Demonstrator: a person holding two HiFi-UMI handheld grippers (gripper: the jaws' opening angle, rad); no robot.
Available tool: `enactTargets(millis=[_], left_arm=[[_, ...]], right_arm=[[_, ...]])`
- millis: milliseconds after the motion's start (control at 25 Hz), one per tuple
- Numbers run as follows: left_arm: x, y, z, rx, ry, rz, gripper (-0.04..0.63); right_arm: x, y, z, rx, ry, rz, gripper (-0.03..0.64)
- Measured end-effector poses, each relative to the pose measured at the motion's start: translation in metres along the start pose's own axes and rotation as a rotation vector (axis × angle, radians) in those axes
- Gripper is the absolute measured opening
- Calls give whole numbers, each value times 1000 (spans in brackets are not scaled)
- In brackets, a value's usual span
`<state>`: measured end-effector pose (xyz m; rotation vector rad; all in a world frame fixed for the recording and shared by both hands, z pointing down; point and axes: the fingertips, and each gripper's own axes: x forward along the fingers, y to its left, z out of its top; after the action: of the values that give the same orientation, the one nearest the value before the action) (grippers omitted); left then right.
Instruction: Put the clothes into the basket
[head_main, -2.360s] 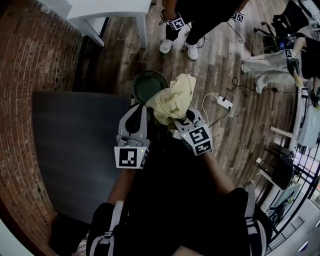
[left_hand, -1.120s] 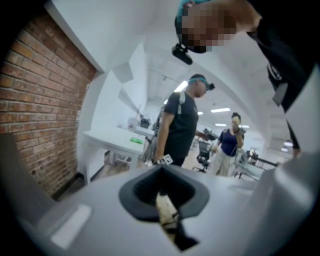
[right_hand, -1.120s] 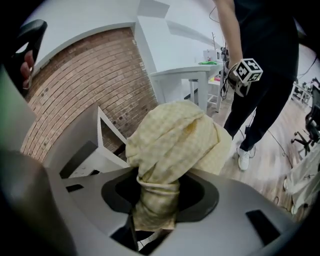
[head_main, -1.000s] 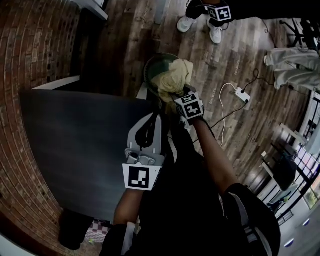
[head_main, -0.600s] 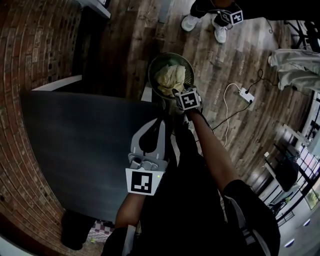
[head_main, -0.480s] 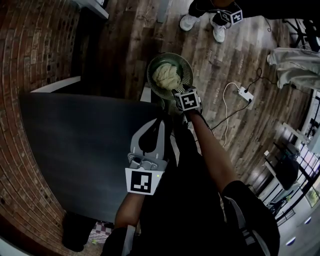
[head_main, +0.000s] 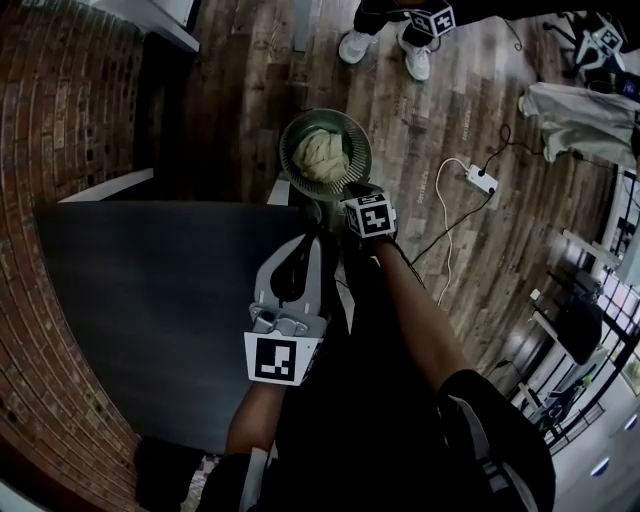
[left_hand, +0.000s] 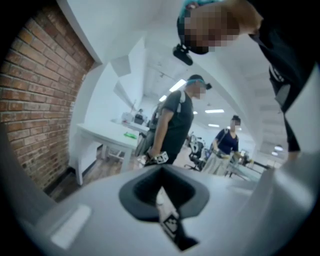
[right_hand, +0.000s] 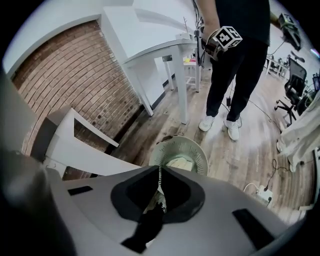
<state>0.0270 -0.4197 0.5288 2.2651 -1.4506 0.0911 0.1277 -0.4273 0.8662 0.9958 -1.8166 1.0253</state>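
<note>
1. The yellow garment lies bunched inside the round basket. The basket stands on the wooden floor, just past the far edge of the dark table. For this piece, the placing step appears complete.
2. The right gripper hangs over the basket's near rim and points steeply down. Its jaws are pressed together with nothing between them, so the garment rests free.
3. The left gripper sits near the table's far edge, roughly level, its jaws likewise together and empty. It is probably parked aside, since one hand suffices here.
4. The right gripper view looks past its closed tips into the basket at the garment. It also shows a standing person in full, whereas the head view shows little more than the shoes.
5. The left gripper view shows its closed tips and the room beyond, but neither basket nor garment.
</note>
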Motion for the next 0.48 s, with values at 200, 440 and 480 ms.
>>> enactTargets(millis=[200, 440, 480], left_arm=[[-5, -16, 4, 32, -18, -21, 3], [-13, -35, 10, 78, -25, -1, 3], [-14, -38, 12, 82, -29, 8, 3]], right_arm=[[-28, 4, 10, 13, -78, 9, 8], [-83, 8, 15, 12, -156, 11, 6], [-94, 8, 16, 5, -177, 13, 6]])
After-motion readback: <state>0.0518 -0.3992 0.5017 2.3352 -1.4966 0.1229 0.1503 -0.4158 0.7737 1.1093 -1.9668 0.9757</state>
